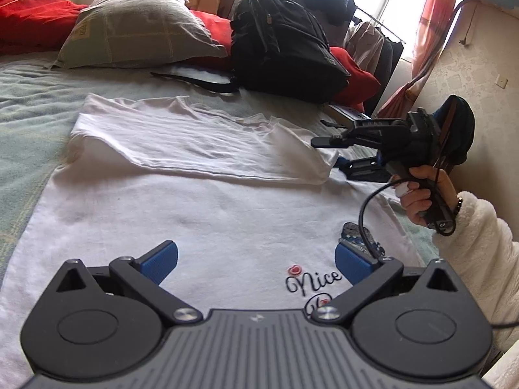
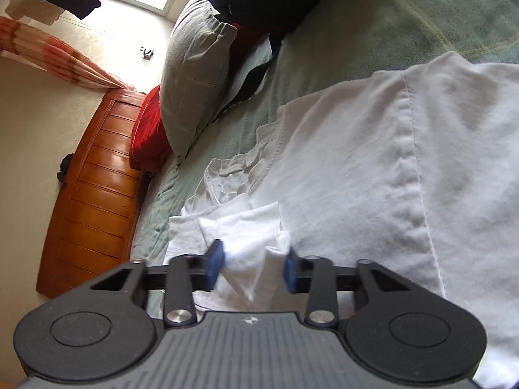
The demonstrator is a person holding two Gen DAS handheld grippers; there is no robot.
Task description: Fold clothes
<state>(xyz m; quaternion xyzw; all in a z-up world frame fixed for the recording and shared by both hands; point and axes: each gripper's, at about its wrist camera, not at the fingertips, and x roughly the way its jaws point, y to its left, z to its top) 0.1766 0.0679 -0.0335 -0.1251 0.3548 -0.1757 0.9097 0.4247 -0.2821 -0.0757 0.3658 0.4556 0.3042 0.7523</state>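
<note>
while the white t-shirt [image 1: 201,201] lies across the bed [image 1: 29,97], a black backpack [image 1: 285,48] and pillow [image 1: 139,29] crowd its far edge; left gripper [image 1: 256,262] hovers released. right gripper [image 2: 254,264], half-closed, brackets a sleeve fold [image 2: 246,227]; headboard [image 2: 97,194] nearby.

1 white shirt [image 1: 207,201], 1 backpack [image 1: 285,52], 1 pillow [image 1: 139,32].
</note>
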